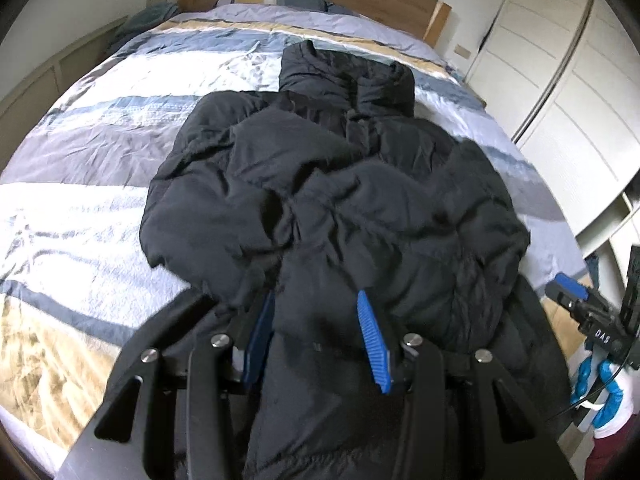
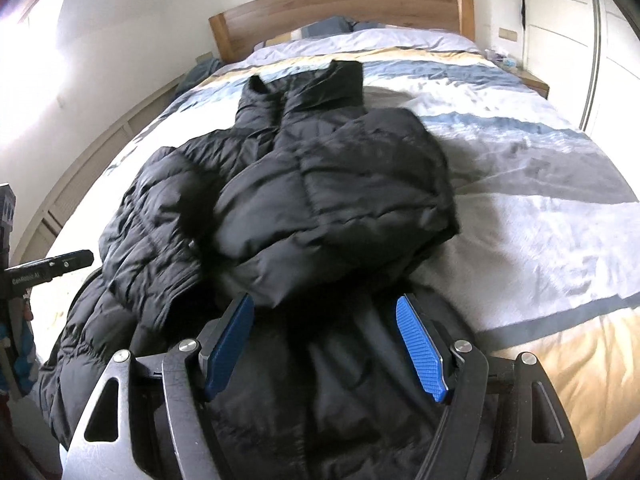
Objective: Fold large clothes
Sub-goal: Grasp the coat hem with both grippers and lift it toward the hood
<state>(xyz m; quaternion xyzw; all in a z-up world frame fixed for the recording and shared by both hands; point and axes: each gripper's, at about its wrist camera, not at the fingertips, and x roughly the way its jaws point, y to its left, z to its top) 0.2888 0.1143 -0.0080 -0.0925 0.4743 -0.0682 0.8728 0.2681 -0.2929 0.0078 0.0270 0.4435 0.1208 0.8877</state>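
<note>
Black quilted fabric of a puffy padded jacket (image 1: pixel 336 184) is seen bunched between the blue ribbed pads (image 1: pixel 372 340) of the left gripper (image 1: pixel 316 308) at six o'clock, the hem gripped there with the jaws partly apart. In the right wrist view the right gripper (image 2: pixel 326 312) is held wider, jacket hem lying between its blue pads (image 2: pixel 420 348); whether they press on it cannot be told. Both sleeves are folded across the jacket's chest. Its collar (image 2: pixel 312 84) points to twelve o'clock. Under it a striped blue, white and tan bedspread (image 1: pixel 100 168) is spread. At twelve o'clock a wooden headboard (image 2: pixel 340 8) is seen, and white wardrobe doors (image 1: pixel 560 92) at two o'clock
</note>
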